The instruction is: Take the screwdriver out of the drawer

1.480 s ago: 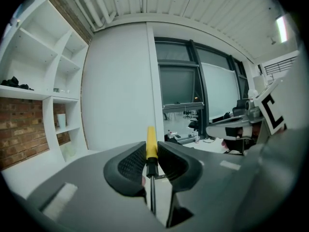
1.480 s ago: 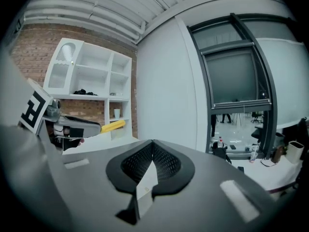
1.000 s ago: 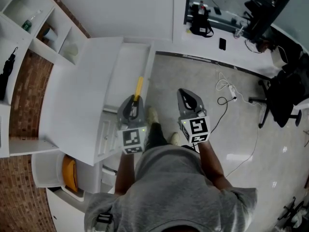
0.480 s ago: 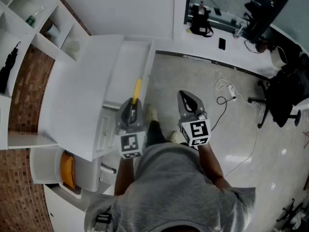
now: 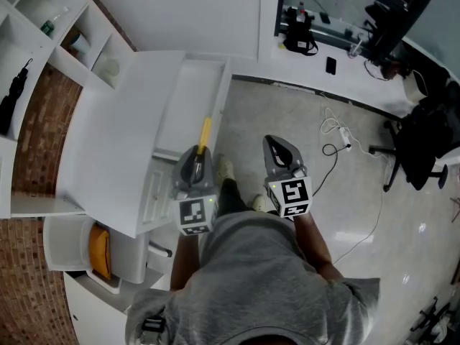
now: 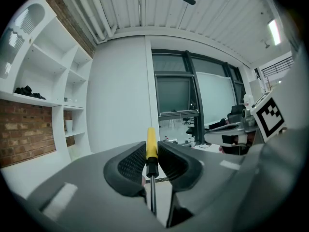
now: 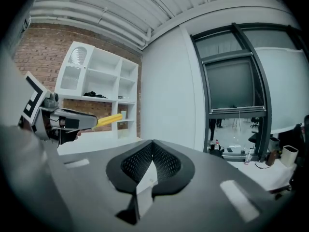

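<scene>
The screwdriver (image 5: 205, 134) has a yellow handle, a black collar and a thin metal shaft. My left gripper (image 5: 200, 152) is shut on it near the collar, and the handle sticks out forward past the fingertips. In the head view it hangs over the right edge of the open white drawer (image 5: 188, 99). The left gripper view shows the screwdriver (image 6: 151, 143) pinched between the ribbed pads of the left gripper (image 6: 151, 152). My right gripper (image 5: 273, 141) hovers over the floor to the right, shut with nothing in it. In the right gripper view the pads of the right gripper (image 7: 152, 144) touch, and the yellow handle (image 7: 109, 120) shows at left.
The drawer belongs to a white cabinet (image 5: 108, 142), with open shelves (image 5: 50, 31) on a brick wall behind it. An orange object (image 5: 98, 253) sits in a bin at lower left. A cable (image 5: 335, 132) lies on the floor, and an office chair (image 5: 424, 149) stands at right.
Both grippers have drawn back a little toward the person. The left one still holds the screwdriver. Almost nothing has shifted in the last half second.
</scene>
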The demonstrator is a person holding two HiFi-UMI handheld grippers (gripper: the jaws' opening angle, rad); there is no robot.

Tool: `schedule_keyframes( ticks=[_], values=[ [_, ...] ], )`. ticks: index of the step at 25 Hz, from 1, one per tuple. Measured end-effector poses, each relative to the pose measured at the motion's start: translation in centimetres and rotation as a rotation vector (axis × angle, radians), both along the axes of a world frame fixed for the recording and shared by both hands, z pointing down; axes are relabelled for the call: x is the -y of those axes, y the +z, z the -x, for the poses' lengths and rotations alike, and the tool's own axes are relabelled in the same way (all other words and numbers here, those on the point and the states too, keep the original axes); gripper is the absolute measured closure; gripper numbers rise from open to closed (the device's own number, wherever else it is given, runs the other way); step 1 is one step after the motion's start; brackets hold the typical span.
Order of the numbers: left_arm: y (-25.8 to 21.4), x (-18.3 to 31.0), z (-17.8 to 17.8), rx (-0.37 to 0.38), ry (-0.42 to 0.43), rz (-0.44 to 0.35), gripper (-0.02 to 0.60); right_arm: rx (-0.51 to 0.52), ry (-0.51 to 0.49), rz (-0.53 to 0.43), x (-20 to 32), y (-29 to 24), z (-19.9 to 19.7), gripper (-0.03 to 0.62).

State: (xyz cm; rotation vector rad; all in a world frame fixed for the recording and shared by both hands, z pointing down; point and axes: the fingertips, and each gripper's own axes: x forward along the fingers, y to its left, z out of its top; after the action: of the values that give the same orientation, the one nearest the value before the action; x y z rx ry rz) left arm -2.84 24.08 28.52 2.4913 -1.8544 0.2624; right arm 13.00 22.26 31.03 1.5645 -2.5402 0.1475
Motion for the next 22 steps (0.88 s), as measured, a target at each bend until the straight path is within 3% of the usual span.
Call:
schedule_keyframes(
  ticks=[22],
  values=[
    [-0.16,-0.07,-0.25,0.004,-0.007,-0.007,0.499,0.003,-0.015,-0.004,-0.12,0.08,0.06,0.591]
  ],
)
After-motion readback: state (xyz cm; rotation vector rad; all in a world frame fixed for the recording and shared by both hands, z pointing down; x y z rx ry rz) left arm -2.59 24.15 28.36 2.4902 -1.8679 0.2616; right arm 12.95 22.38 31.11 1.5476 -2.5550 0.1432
